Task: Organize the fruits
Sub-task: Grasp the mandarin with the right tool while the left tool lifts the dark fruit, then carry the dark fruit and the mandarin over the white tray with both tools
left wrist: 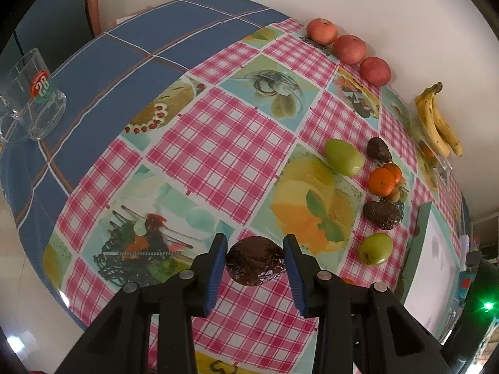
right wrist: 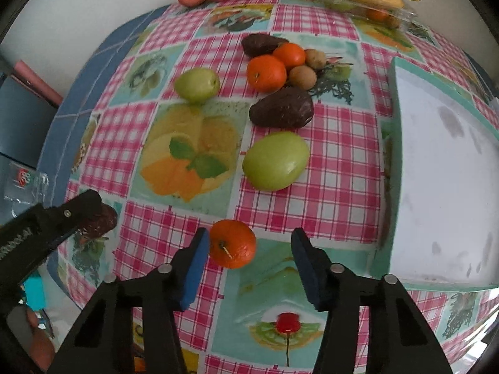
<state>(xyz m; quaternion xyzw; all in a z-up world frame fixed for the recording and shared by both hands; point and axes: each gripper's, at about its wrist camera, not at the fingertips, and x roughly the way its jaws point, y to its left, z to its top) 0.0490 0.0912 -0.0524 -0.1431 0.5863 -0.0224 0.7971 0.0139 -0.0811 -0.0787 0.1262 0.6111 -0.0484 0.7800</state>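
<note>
My left gripper (left wrist: 255,244) is shut on a dark brown avocado (left wrist: 255,261), held just above the checked tablecloth. In the right wrist view that avocado (right wrist: 107,218) shows at the far left. My right gripper (right wrist: 249,241) points down over an orange (right wrist: 232,244) that lies between its jaws. The left pad touches the orange and the right pad stands clear of it. Ahead lie two green fruits (right wrist: 276,160), two more avocados (right wrist: 282,107), two oranges (right wrist: 266,73) and small brown fruits (right wrist: 302,77).
Three red apples (left wrist: 349,48) line the far edge by the wall, with bananas (left wrist: 436,121) on a clear plastic pack beside them. A white tray with a teal rim (right wrist: 389,143) stands on the right. A glass mug (left wrist: 31,103) sits on the blue cloth at the left.
</note>
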